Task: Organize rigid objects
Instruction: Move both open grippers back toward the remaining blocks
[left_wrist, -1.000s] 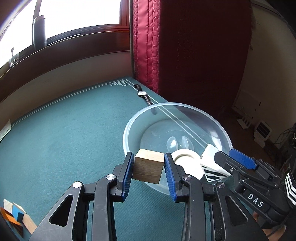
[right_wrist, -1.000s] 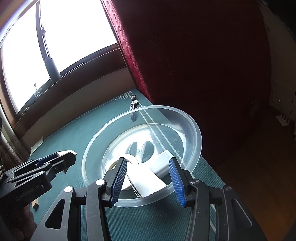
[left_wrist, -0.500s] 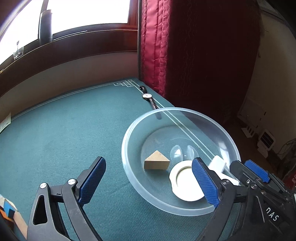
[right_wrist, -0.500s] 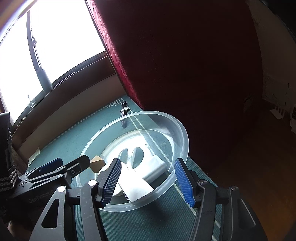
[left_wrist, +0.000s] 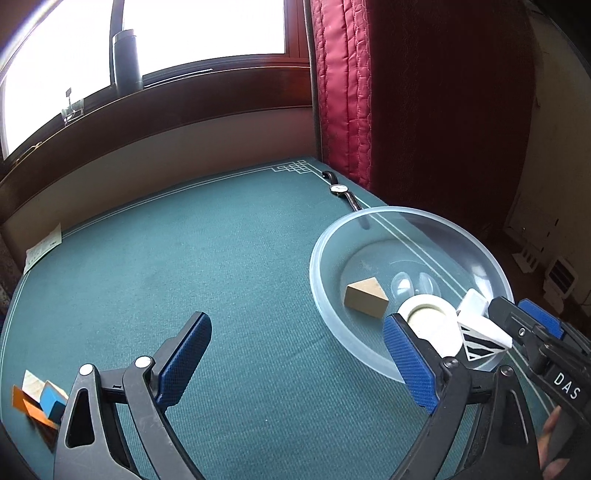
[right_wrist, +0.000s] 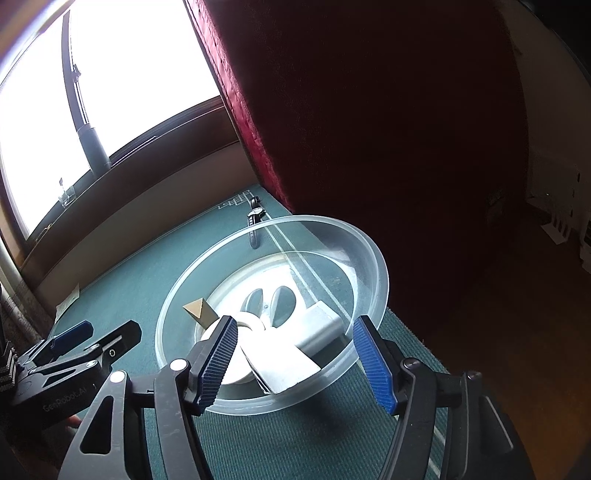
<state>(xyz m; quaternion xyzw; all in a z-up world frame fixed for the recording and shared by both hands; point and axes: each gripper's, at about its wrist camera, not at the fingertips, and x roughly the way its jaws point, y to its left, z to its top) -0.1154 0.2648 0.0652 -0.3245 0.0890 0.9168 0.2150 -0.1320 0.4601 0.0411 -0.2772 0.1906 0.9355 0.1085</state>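
Observation:
A clear plastic bowl sits on the green table mat; it also shows in the right wrist view. Inside lie a wooden block, a white tape roll and a white box with black stripes. In the right wrist view the block and the white box show too. My left gripper is open and empty, left of the bowl above the mat. My right gripper is open and empty over the bowl's near rim.
A wristwatch lies near the mat's far right corner. Small orange, blue and wooden blocks sit at the left near edge. A paper slip lies at the far left. A red curtain hangs behind.
My left gripper opened and let the wooden block fall into the bowl, then drew back to the left. My right gripper opened wider and stayed over the bowl's rim.

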